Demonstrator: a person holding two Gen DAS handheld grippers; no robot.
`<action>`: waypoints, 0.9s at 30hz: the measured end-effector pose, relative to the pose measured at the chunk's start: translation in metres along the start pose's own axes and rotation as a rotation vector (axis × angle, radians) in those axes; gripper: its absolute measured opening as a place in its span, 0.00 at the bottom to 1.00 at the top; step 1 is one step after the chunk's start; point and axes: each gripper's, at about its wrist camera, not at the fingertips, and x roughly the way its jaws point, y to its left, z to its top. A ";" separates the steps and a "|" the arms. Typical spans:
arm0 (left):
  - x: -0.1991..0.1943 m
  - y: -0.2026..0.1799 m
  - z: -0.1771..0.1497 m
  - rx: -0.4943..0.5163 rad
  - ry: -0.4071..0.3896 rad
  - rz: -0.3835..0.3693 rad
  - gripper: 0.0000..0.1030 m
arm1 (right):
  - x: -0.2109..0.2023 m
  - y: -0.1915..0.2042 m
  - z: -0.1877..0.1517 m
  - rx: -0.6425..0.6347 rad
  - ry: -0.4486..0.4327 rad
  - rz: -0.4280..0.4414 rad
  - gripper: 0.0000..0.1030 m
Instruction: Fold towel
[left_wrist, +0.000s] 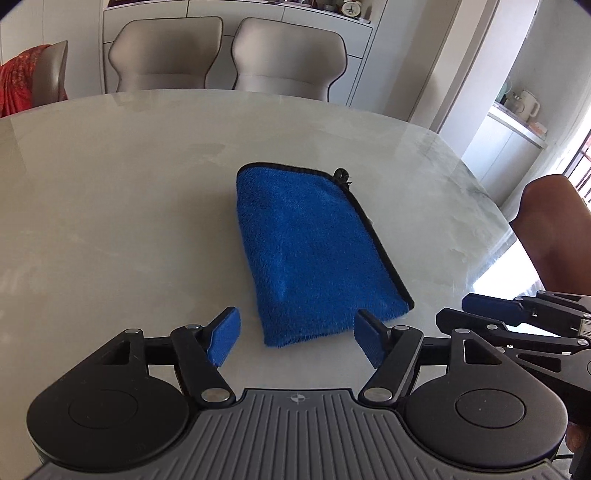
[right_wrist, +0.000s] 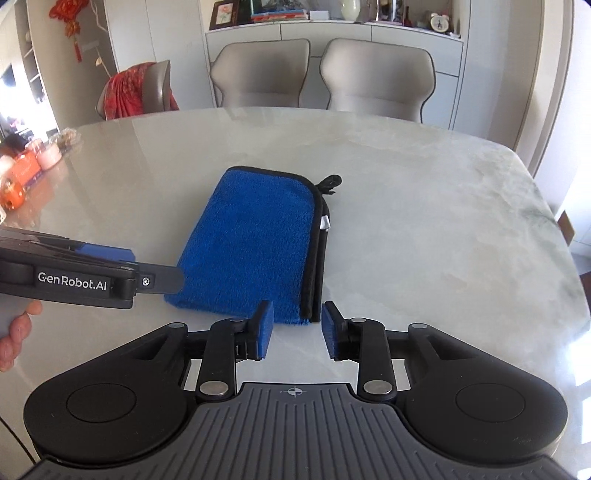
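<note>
In the left wrist view, the blue towel (left_wrist: 314, 254) lies flat on the pale marble worktop (left_wrist: 129, 206) as a compact rectangle, its black-trimmed edges stacked along the right side and a small hanging loop (left_wrist: 342, 173) poking out at the far corner. The left claw (left_wrist: 297, 338) hovers just short of the towel's near edge, fingers spread wide with nothing between them. The right claw (left_wrist: 491, 310) shows at the right border, side-on and apart from the towel.

In the right wrist view, the towel (right_wrist: 251, 243) shows several layers piled along its black-bound right edge, so it looks folded more than once. The right claw (right_wrist: 297, 330) sits just before the near right corner, fingers apart and empty. The left claw (right_wrist: 110, 258) comes in from the left, beside the towel's near left corner without touching it.

Judging by this, the folding seems finished or nearly so; at most a last tidy or one more fold remains.
</note>
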 end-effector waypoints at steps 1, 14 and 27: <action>-0.002 0.000 -0.004 0.002 0.008 0.007 0.70 | -0.005 0.002 -0.003 0.001 0.002 -0.004 0.41; -0.050 0.001 -0.039 -0.005 -0.019 0.068 0.75 | -0.053 0.019 -0.022 0.103 -0.007 -0.092 0.99; -0.103 -0.005 -0.051 0.065 -0.141 0.145 0.81 | -0.074 0.028 -0.033 0.154 0.042 -0.177 0.99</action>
